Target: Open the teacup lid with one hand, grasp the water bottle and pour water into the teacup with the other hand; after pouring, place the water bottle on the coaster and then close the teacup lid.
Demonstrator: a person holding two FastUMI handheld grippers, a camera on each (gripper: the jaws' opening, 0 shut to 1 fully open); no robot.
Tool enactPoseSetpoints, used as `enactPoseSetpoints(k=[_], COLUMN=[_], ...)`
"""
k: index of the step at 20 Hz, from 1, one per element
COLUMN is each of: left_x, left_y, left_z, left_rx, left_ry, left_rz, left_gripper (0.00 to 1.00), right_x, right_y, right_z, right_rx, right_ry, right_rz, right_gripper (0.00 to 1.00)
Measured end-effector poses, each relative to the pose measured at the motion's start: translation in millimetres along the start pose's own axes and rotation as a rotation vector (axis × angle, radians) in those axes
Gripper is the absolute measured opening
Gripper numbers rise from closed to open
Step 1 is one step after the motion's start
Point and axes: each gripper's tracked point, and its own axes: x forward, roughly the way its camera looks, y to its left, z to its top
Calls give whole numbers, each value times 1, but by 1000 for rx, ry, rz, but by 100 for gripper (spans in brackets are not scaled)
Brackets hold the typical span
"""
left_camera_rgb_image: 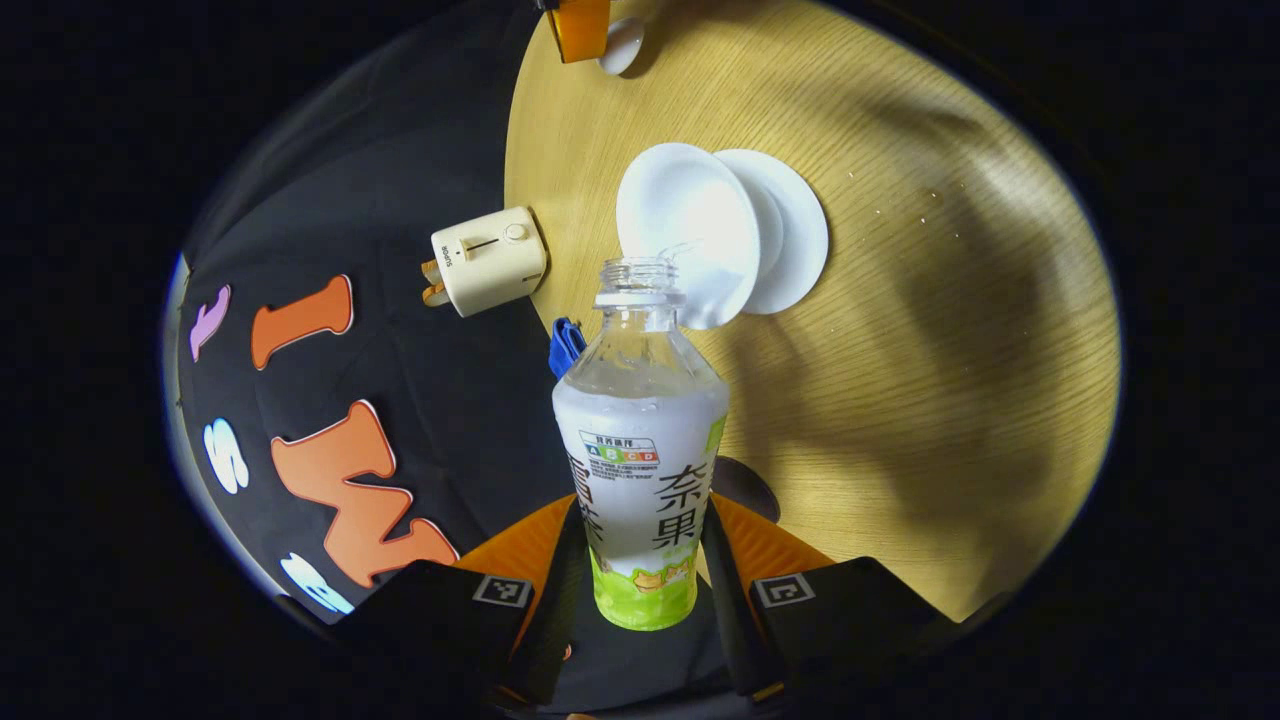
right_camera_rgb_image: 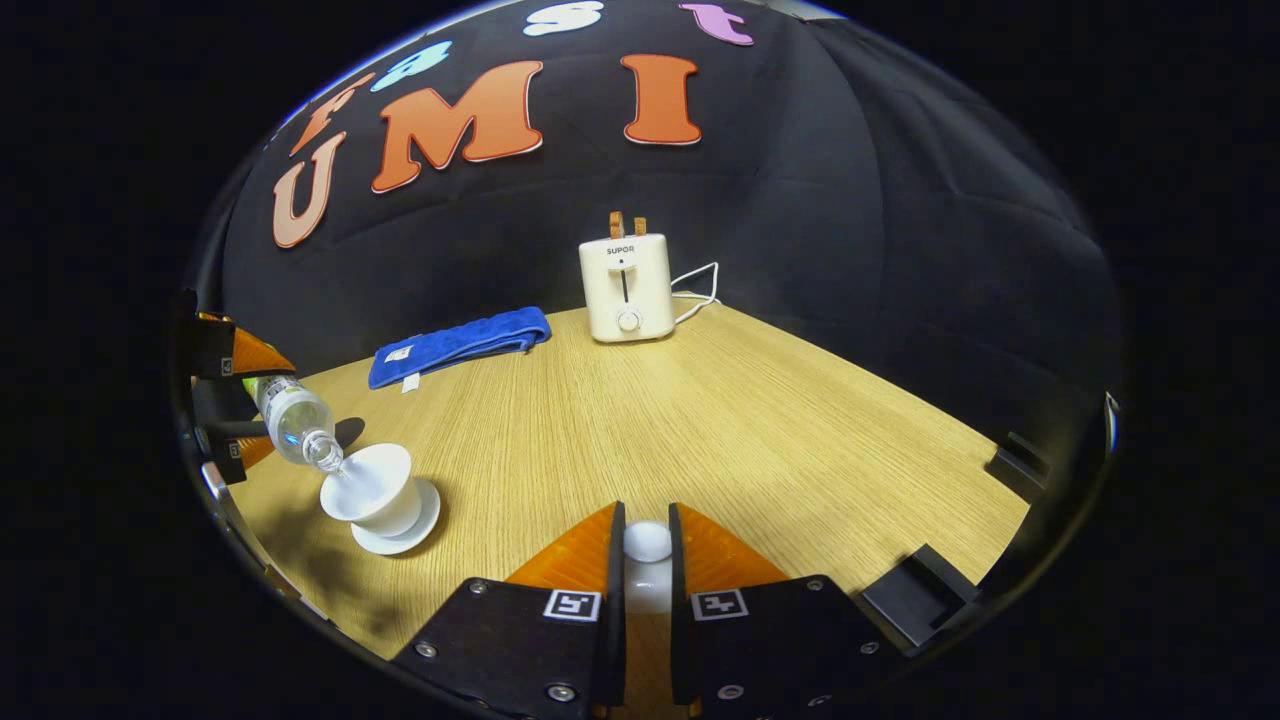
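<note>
Right now I am in the pouring step. My left tool (left_camera_rgb_image: 645,560) is clamped on the water bottle (left_camera_rgb_image: 640,450), tipped so its open mouth sits at the rim of the teacup (left_camera_rgb_image: 690,225), which stands on its saucer (left_camera_rgb_image: 795,235) on the worktop (left_camera_rgb_image: 900,400). A thin stream seems to enter the cup; its fill level I cannot tell. The bottle is mostly full. My right tool (right_camera_rgb_image: 645,560) grips the lid (right_camera_rgb_image: 647,542), held well apart. Next, I judge, calls for righting the bottle and finding the coaster.
</note>
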Motion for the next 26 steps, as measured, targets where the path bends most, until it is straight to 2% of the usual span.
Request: enactPoseSetpoints(k=[2, 3, 5, 9, 13, 26], left_x=[-1, -2, -3, -6, -9, -8], left_y=[3, 5, 8, 15, 21, 34], left_z=[0, 0, 1, 5, 7, 6], left_rx=[20, 33, 61, 117, 164, 294], left_ry=[-3, -2, -5, -12, -6, 21], left_rz=[4, 7, 12, 14, 27, 49], left_gripper=[64, 68, 65, 64, 66, 65], right_x=[0, 1, 1, 2, 2, 1], right_y=[-2, -2, -4, -5, -8, -11], right_z=[1, 1, 1, 1, 2, 1], right_rx=[6, 9, 8, 15, 21, 22], right_ry=[0, 0, 0, 1, -2, -2], right_rz=[-3, -4, -8, -6, -8, -7], right_gripper=[19, 19, 18, 19, 19, 19])
